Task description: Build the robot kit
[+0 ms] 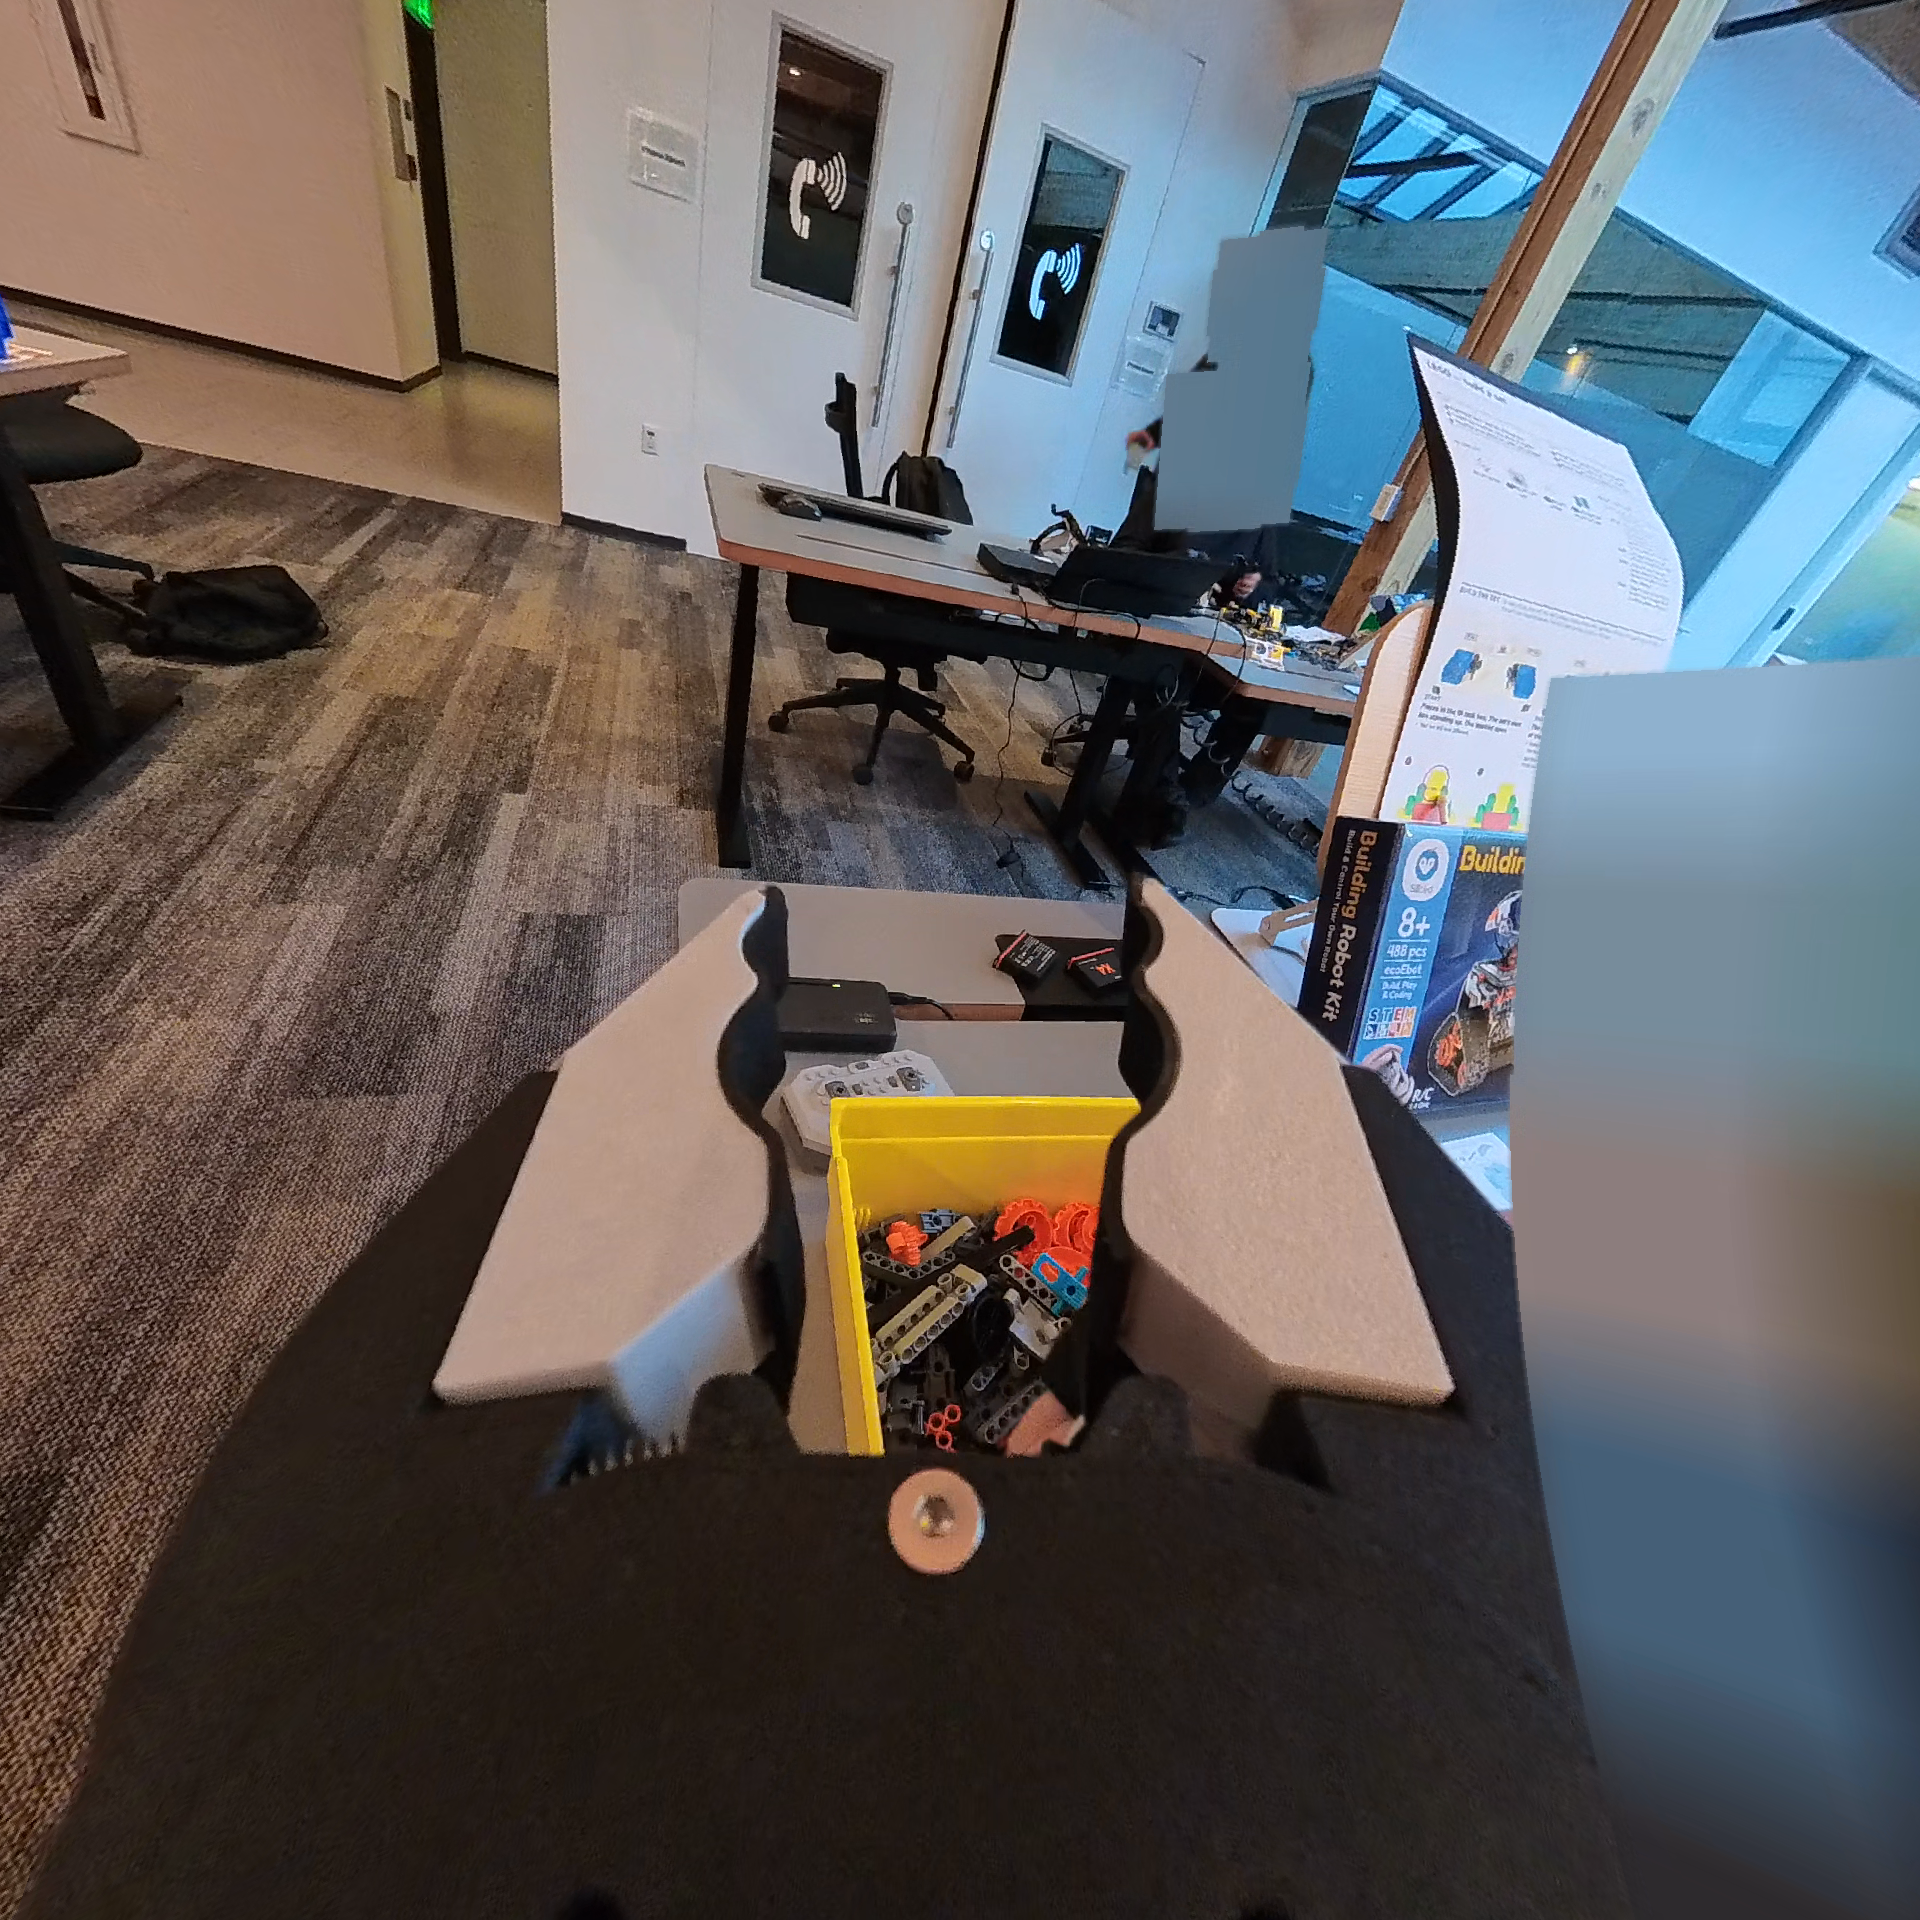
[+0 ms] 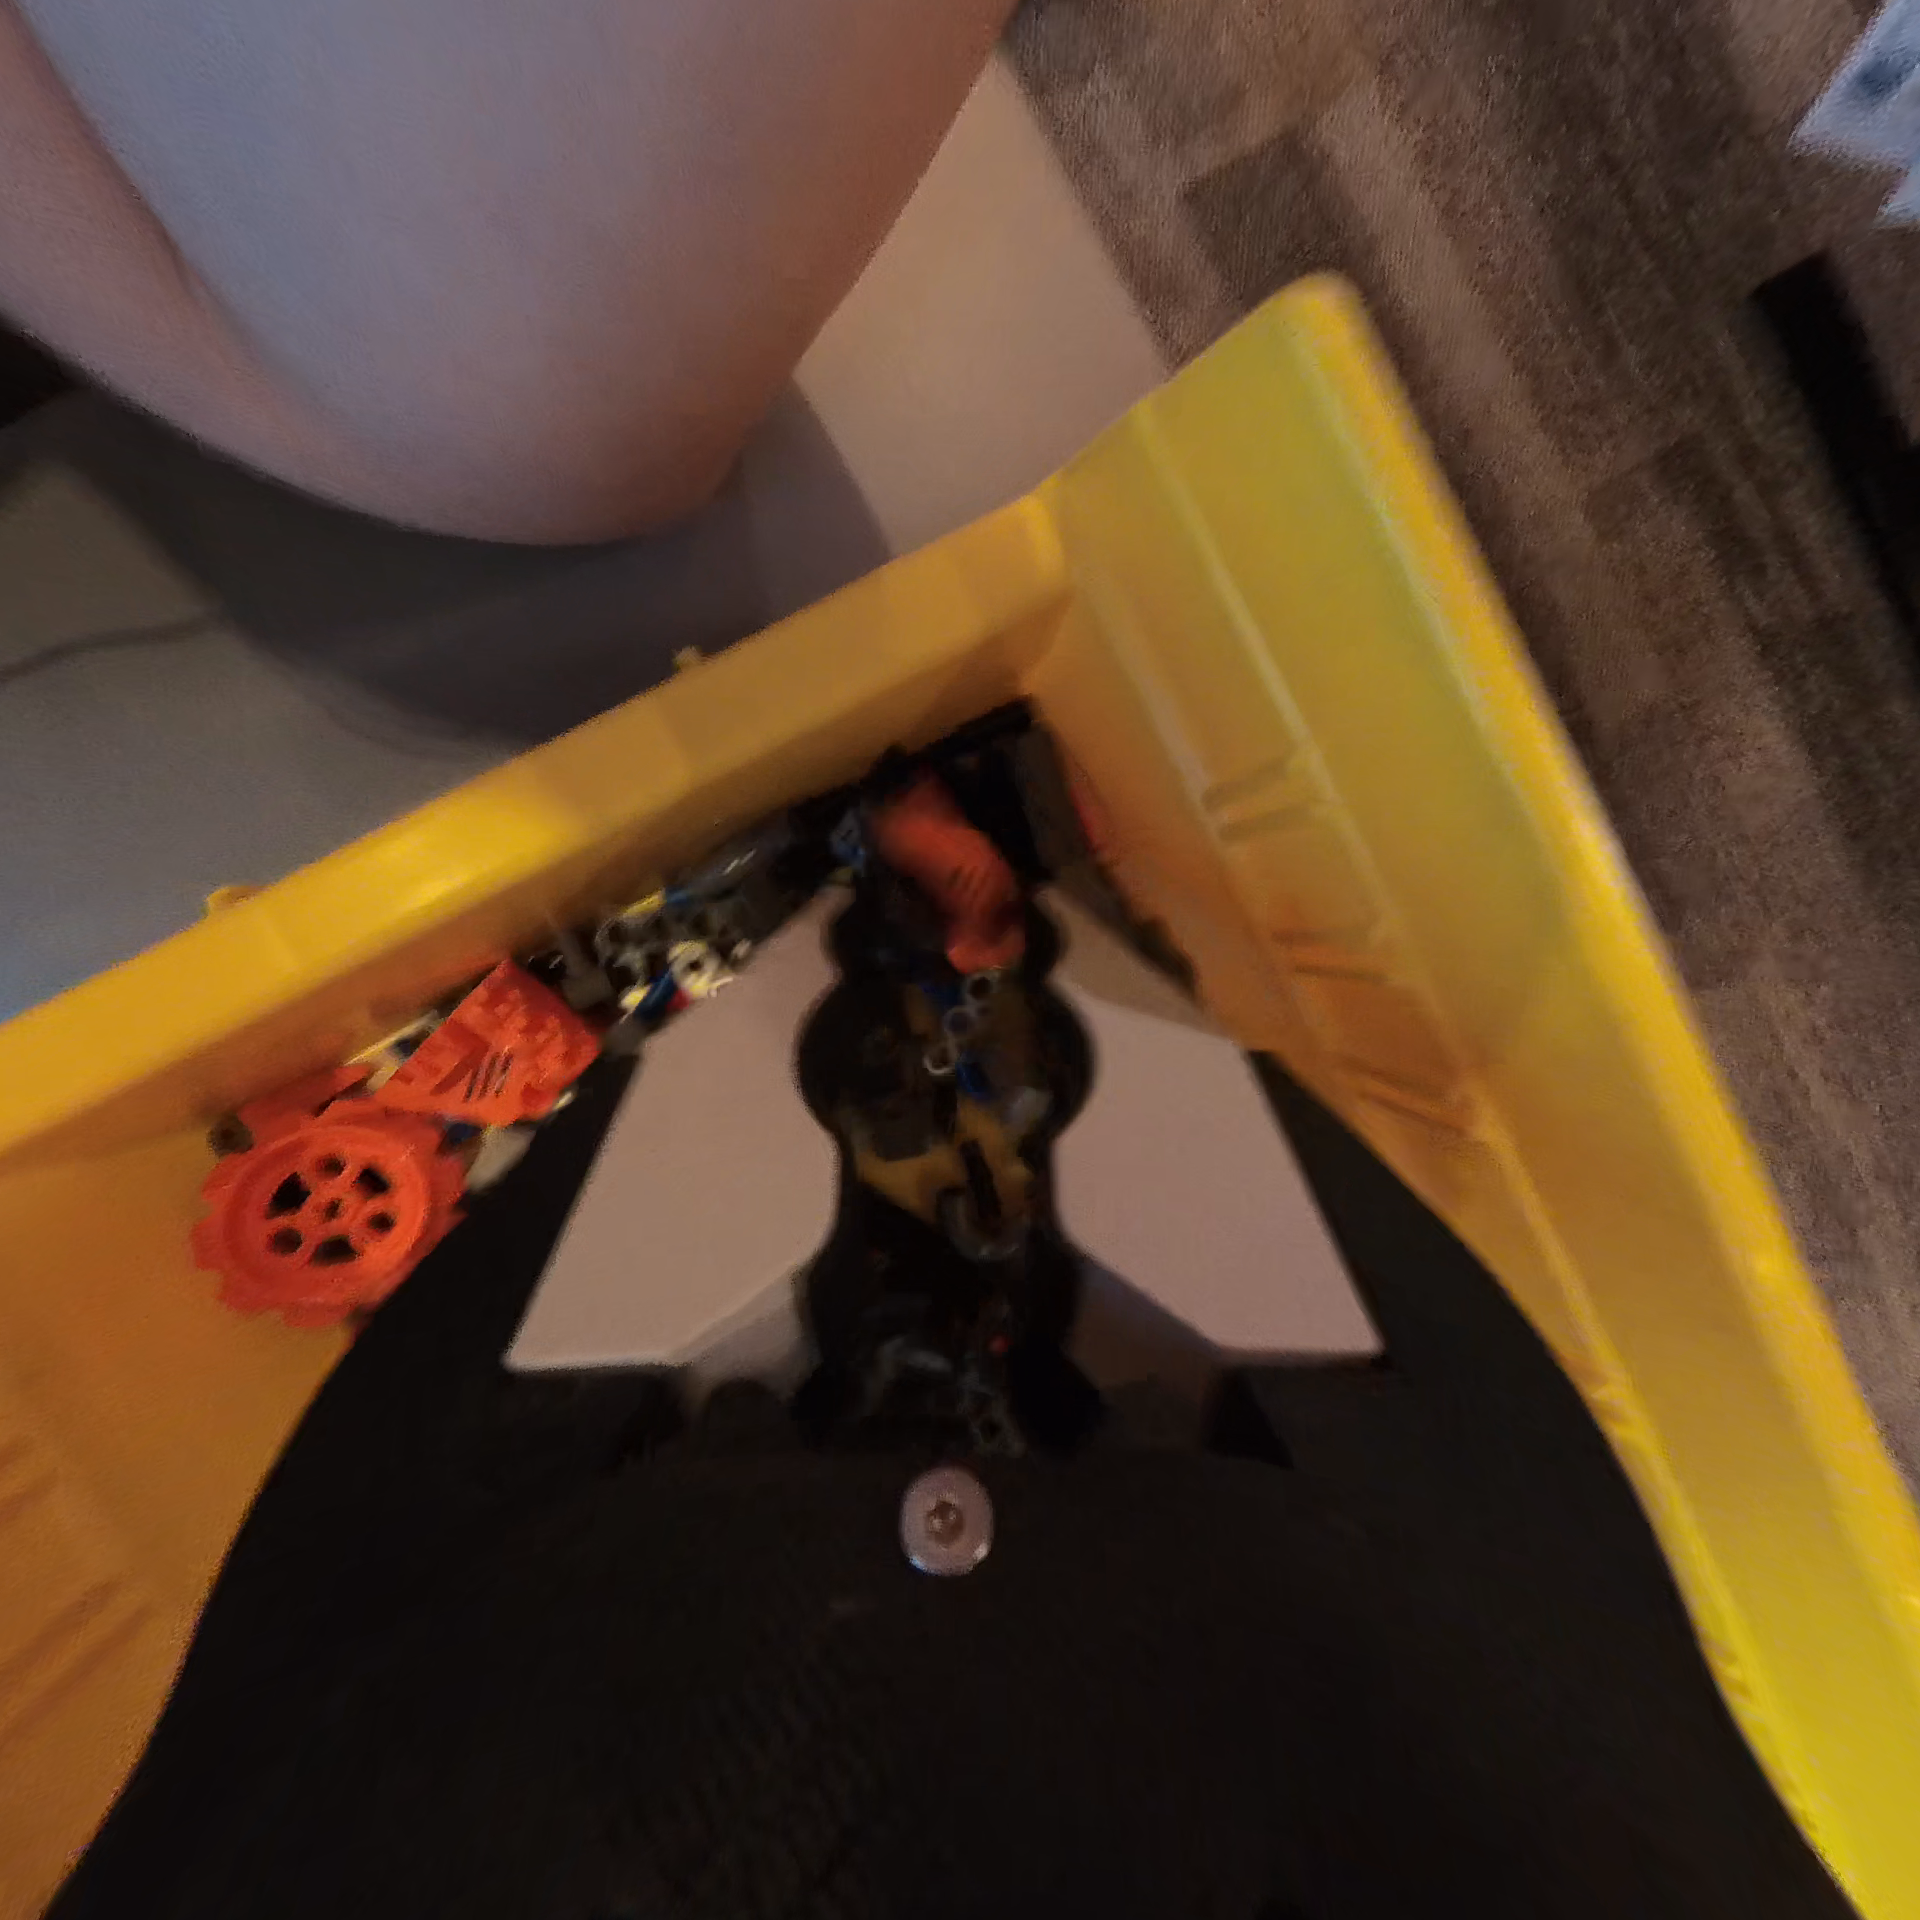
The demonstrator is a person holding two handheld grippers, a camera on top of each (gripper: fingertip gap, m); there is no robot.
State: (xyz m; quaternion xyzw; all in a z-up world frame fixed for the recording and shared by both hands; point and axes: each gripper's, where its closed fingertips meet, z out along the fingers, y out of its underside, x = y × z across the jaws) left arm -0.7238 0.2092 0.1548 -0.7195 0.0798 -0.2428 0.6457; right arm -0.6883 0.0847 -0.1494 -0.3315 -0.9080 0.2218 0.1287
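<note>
Bin, yellow plastic (image 1: 977,1153), filled with small black, grey and orange building pieces, lies between and below the left gripper (image 1: 951,997)'s spread, empty fingers. Right gripper (image 2: 940,966) reaches inside it, fingers nearly closed; grip uncertain through blur. Orange toothed wheel (image 2: 327,1210) sits left of them.

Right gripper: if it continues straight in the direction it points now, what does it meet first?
Probably the orange ribbed piece just past the right gripper tips, among loose parts in the yellow bin corner. The view is blurred, so depth is uncertain.
</note>
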